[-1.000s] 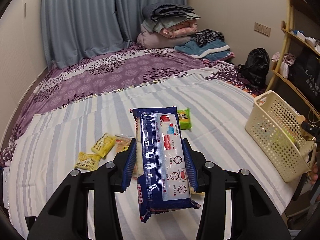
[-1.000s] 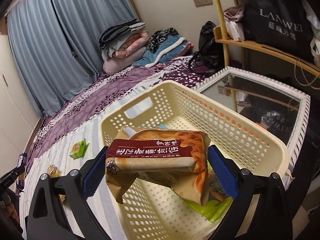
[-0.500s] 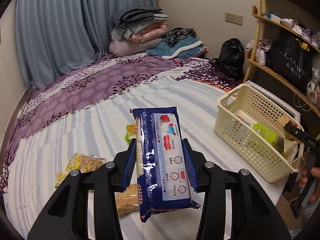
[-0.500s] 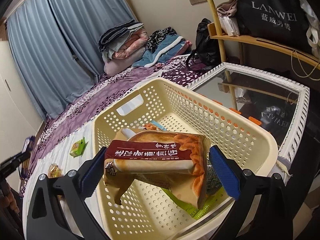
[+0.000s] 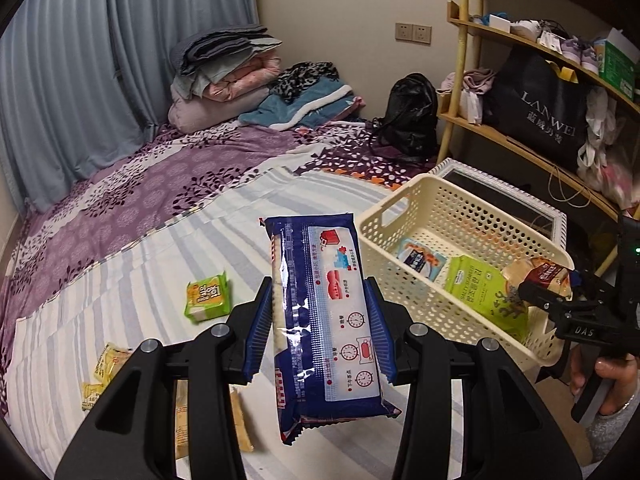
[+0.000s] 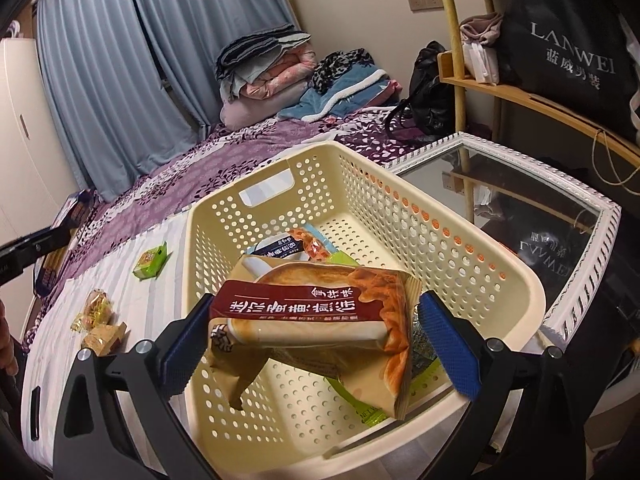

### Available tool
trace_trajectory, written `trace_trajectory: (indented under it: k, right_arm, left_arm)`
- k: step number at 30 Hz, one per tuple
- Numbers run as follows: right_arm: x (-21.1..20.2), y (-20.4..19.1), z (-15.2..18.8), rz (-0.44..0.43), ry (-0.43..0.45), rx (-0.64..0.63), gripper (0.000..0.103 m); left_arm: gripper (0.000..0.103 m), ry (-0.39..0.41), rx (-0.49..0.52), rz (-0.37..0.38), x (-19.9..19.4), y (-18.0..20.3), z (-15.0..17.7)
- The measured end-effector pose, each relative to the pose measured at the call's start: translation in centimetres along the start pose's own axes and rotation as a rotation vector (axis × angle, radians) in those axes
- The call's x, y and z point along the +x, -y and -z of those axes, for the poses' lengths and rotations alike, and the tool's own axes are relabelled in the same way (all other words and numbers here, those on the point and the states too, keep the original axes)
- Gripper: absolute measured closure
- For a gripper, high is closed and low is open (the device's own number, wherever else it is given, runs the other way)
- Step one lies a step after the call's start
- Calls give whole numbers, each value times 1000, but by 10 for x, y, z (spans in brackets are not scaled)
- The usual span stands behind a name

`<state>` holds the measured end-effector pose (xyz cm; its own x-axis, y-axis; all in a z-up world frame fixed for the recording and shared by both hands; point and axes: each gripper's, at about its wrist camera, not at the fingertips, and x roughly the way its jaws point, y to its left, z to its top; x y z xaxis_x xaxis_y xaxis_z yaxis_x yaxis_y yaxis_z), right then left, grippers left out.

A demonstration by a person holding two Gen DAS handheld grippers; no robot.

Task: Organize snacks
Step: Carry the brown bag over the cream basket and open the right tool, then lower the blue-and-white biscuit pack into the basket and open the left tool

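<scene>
Left gripper (image 5: 318, 334) clamped a long blue-and-white snack packet (image 5: 324, 320), frame centre. Right gripper (image 6: 316, 344) gripped a brown-banded pastry bag (image 6: 316, 320) over the cream perforated plastic basket (image 6: 400, 216). Black bag (image 6: 568, 36), upper right, read "LANWEI"; green pouch (image 5: 480, 296) inside basket read "SALTY SEAWEED".

Both grippers are made of matte black plastic with angular arms. The left gripper (image 5: 318, 330) has blue ribbed pads (image 5: 258, 330) and round silver screws (image 5: 218, 330). The right gripper (image 6: 320, 344) has the same blue pads (image 6: 450, 350); on its body white letters read "DAS". The right hand (image 5: 608, 384) has bare skin and a grey sleeve (image 5: 616, 428).
</scene>
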<state>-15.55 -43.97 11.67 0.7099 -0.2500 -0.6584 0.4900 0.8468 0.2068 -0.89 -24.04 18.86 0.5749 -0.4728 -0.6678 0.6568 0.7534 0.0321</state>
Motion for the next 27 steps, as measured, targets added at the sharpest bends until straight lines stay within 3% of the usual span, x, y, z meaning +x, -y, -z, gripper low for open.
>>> trace_trajectory:
  k: [5,9,12,15,18,21,27]
  right_arm:
    - [0,0,-1,-15,-22,-19,5]
    - [3,-5,0,23,-64,-81,5]
    - [-5,-4,3,53,-35,-77,5]
    - [6,-15,10,103,-93,-209,5]
    - [-14,-21,6,93,-13,-221,5]
    - [-8,-26,6,104,-21,-288,5]
    - [-12,8,-2,51,-8,-56,5]
  left_arm:
    - [57,1,18,17,2,11,-4]
    - [57,3,30,29,3,18,-8]
    - [57,6,39,38,4,23,-10]
    - [57,8,43,48,5,28,-11]
    - [57,10,53,57,6,33,-13]
    - [57,11,52,70,7,36,-13]
    - [57,16,65,84,7,44,-15]
